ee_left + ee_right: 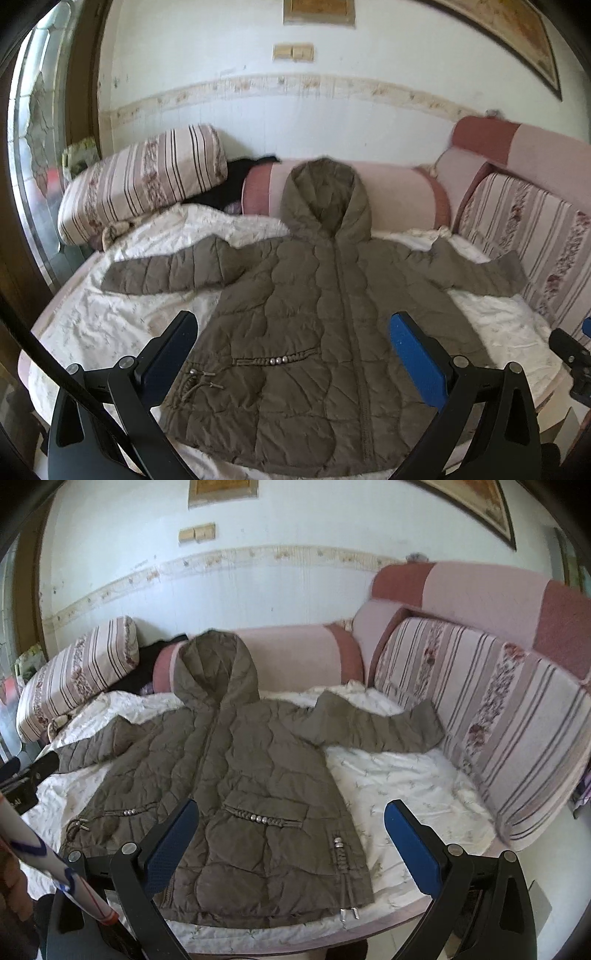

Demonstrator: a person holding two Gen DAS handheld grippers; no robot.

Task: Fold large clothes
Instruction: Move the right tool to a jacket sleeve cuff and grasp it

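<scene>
The coat (314, 332) lies flat on the bed (110, 325), puffy, soft, probably light and slippery. Both claws, left (293, 354) and right (291, 838), hover spread, empty; pinching a sleeve cuff (424, 723) or hem corner looks best.

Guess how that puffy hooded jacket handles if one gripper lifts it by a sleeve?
The jacket is quilted and puffy, so it likely drapes limply and trails. It probably feels light for its bulk. Its smooth shell may slip from the open right gripper unless pinched deep.

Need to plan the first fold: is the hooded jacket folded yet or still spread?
Spread flat: the jacket lies front up, both sleeves out sideways, hood up.
</scene>
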